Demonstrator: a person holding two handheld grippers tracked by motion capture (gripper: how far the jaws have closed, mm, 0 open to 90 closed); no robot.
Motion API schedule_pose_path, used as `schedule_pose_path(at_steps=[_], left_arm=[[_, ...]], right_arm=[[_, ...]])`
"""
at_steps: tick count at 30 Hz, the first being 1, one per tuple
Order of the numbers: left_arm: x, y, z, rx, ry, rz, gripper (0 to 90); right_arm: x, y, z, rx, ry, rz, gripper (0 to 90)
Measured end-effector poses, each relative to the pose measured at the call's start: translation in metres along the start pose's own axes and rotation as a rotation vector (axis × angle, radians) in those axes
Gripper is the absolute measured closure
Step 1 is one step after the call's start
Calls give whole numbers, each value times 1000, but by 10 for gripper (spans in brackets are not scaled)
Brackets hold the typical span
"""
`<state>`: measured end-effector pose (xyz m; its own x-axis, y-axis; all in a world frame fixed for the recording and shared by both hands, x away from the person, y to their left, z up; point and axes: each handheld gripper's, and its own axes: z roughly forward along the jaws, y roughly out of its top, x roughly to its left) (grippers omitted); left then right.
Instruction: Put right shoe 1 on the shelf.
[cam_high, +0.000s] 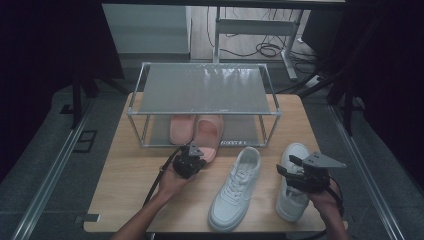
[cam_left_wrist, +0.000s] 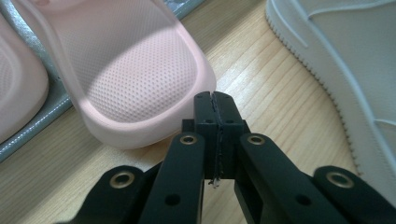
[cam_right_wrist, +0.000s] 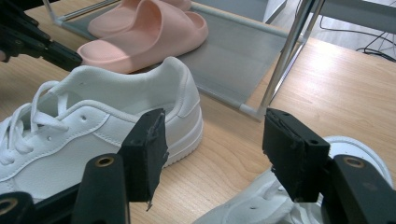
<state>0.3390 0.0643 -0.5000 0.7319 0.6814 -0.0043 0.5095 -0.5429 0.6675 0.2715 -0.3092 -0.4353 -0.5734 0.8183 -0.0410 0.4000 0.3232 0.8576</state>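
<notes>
Black and matte, the left gripper (cam_left_wrist: 215, 100) rises from the bottom of its own view with its two jaws pressed flat together and nothing between them, their tips just short of the rounded edge of a pink slipper (cam_left_wrist: 135, 79); that slipper is soft-looking foam, its footbed pricked with fine dots, its rim thick and smooth, and its upper end is cut off by the top of the frame; a second pink slipper (cam_left_wrist: 16, 88) shows as a sliver at the left edge, lying on the grey shelf of a rack (cam_left_wrist: 42, 122); at the right edge a white sneaker (cam_left_wrist: 345, 70) shows its ribbed sole rim and stitched panels, mostly cropped; in the high view the left gripper (cam_high: 192, 156) sits at centre, just below the metal-framed rack (cam_high: 205, 114), with the nearer slipper (cam_high: 209, 136) poking out from the lower shelf onto the pale wooden table (cam_high: 130, 175); in the right gripper view, the right gripper (cam_right_wrist: 212, 154) holds its jaws wide apart, their foam pads ragged at the edges, above bare wood between the laced sneaker (cam_right_wrist: 93, 126) at left and another white sneaker (cam_right_wrist: 289, 205) at lower right, which is largely hidden behind the jaw.
</notes>
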Motion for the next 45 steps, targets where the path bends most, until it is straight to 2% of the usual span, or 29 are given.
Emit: schedule_pose_path(at_steps=[3,4,11,19,24,33,36,45], left_arm=[[2,0,4,7,-5,-7,900],[4,1,6,0,-27,-28,900],[8,7,13,-3,-42,-47,900],[12,20,24,5,-16,-34,900],[15,22,28,-3,-20,-63,900],[22,24,31,-4,-4,-77,900],[30,27,33,14,11,-69,900],[41,32,40,8,22,-96,900]], right_arm=[[1,0,1,3,4,-1,402],[1,0,1,4,3,-2,402],[1,0,2,5,4,-3,402],[0,0,2,2,3,1,401],[1,0,2,3,5,-2,402],[2,0,2,0,4,-5,402],[1,0,2,4,4,-4,402],[0,0,1,1,2,-2,402]])
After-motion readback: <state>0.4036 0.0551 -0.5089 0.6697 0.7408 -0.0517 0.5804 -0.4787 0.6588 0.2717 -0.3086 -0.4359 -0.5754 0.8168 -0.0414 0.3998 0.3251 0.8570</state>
